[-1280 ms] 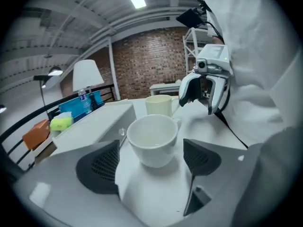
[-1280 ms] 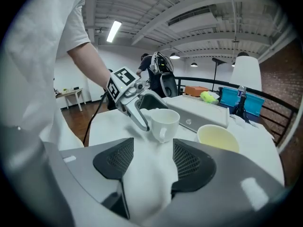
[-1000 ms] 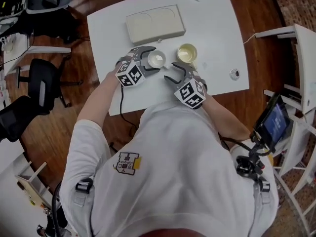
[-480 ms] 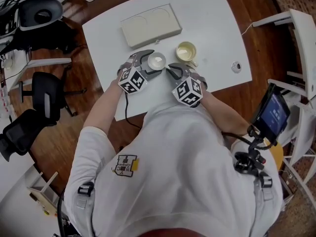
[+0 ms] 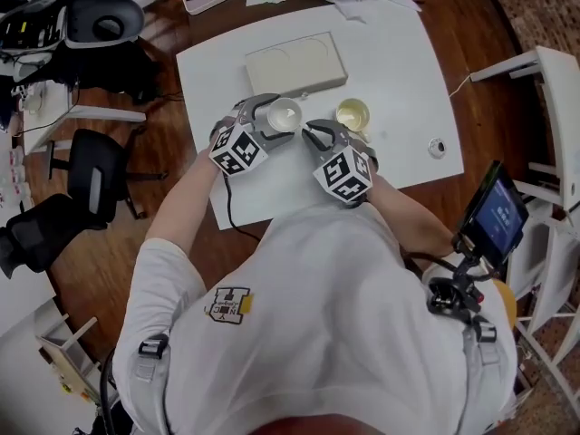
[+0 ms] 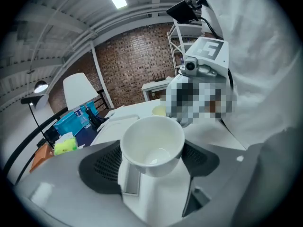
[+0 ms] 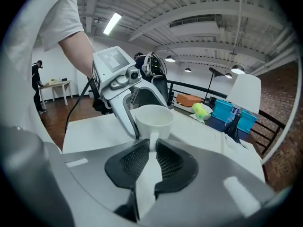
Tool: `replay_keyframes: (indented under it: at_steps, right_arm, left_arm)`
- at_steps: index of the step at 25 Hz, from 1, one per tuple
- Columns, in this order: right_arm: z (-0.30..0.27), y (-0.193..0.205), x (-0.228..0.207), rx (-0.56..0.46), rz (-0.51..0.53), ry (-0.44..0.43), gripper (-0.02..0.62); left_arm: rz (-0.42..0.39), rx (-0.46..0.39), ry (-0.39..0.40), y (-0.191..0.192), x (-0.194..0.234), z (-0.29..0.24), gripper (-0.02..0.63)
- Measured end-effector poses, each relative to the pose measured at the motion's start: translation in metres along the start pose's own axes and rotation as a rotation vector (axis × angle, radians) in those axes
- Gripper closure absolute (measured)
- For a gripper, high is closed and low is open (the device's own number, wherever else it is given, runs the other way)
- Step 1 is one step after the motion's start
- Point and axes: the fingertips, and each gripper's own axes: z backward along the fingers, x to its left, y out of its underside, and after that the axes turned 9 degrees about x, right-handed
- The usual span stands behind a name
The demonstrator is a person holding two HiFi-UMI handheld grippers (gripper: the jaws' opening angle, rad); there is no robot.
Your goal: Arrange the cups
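Left gripper point(image 5: 277, 116) jaws clasp a glossy round white cup point(image 6: 152, 143); right gripper point(image 7: 150, 148) jaws just closed on the cream cup point(image 5: 353, 113) handle.

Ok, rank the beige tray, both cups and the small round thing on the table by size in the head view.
1. beige tray
2. white cup and yellowish cup: look about equal, so unranked
3. small round thing
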Motion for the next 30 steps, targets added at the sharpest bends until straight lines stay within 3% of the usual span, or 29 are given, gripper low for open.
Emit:
replay_keyframes:
  at_steps: [7, 15, 22, 30]
  right_arm:
    - [0.003, -0.062, -0.039, -0.046, -0.012, 0.041, 0.554]
    - [-0.027, -0.093, -0.082, -0.032, -0.016, 0.074, 0.554]
    - [-0.059, -0.099, -0.117, -0.001, -0.047, 0.076, 0.552]
    - [-0.087, -0.081, -0.128, 0.036, -0.103, 0.041, 0.55]
  left_arm:
    - [0.006, -0.019, -0.068, -0.017, 0.062, 0.032, 0.212]
    - [0.049, -0.02, -0.099, -0.01, 0.12, 0.025, 0.212]
    - [0.095, 0.008, -0.1, 0.001, 0.159, 0.001, 0.211]
    - [0.142, 0.049, -0.042, 0.018, 0.165, -0.027, 0.211]
